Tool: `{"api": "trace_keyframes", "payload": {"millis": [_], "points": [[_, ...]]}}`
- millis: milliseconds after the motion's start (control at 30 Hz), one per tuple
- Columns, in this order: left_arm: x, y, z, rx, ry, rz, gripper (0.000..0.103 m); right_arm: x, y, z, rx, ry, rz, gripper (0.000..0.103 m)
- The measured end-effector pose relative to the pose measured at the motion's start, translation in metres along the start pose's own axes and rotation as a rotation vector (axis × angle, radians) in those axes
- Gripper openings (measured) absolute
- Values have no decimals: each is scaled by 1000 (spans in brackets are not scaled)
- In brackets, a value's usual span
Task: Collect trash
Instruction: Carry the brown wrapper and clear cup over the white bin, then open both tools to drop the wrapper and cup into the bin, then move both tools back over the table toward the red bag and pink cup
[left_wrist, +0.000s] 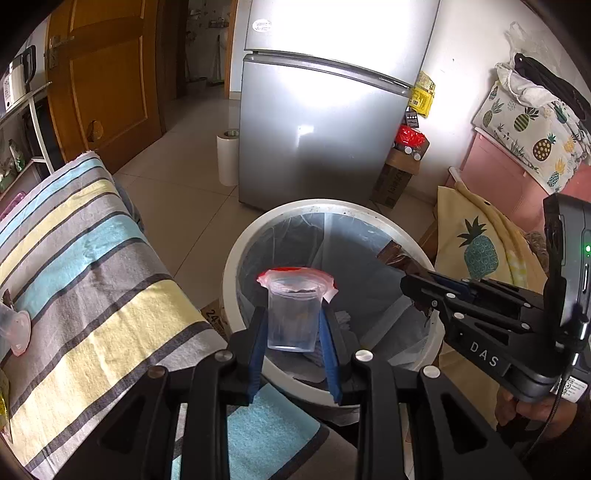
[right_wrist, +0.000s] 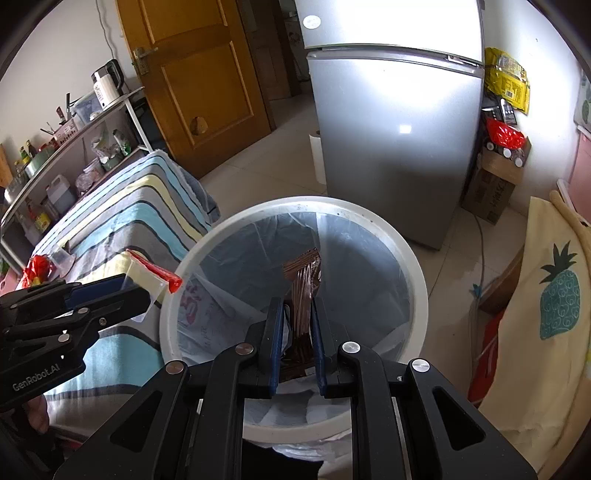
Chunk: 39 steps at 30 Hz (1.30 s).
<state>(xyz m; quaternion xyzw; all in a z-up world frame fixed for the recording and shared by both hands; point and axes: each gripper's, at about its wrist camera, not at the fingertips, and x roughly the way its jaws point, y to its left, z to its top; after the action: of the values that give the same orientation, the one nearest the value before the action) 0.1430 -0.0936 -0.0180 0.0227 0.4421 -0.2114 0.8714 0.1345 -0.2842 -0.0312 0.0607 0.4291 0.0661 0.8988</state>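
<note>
A white round trash bin (left_wrist: 236, 254) with a clear liner stands on the floor; it also shows in the right wrist view (right_wrist: 413, 266). My left gripper (left_wrist: 293, 325) is shut on a clear plastic cup (left_wrist: 291, 317) with a red-edged torn seal, held above the bin's mouth; it shows from the side in the right wrist view (right_wrist: 147, 293). My right gripper (right_wrist: 297, 314) is shut on a brown crinkled wrapper (right_wrist: 303, 291), held over the bin; it shows in the left wrist view (left_wrist: 410, 284).
A striped cloth-covered table (left_wrist: 92, 266) lies left of the bin, with a pink item (left_wrist: 18, 332) on it. A silver fridge (left_wrist: 321, 122) stands behind the bin. A pineapple-print cloth (left_wrist: 476, 251) is at the right. Shelves (right_wrist: 74, 147) stand at the far left.
</note>
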Motion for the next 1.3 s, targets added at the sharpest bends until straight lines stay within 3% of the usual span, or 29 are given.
{"api": "trace_keyframes", "payload": {"millis": [300, 367, 533, 667, 1100, 1300], "points": [[6, 5, 3, -23, 17, -3, 30, 12, -1, -3, -15, 35, -39, 16], [6, 6, 3, -25, 18, 4, 35, 14, -1, -4, -16, 38, -45, 17], [3, 8, 1, -35, 12, 7, 48, 13, -1, -6, -4, 36, -43, 41], [-1, 13, 0, -52, 4, 9, 55, 9, 4, -5, -13, 25, -42, 42], [-29, 32, -8, -94, -51, 32, 58, -7, 26, -4, -34, -16, -42, 43], [-42, 40, -13, -101, -79, 77, 59, -13, 37, -2, -44, -33, -36, 43]]}}
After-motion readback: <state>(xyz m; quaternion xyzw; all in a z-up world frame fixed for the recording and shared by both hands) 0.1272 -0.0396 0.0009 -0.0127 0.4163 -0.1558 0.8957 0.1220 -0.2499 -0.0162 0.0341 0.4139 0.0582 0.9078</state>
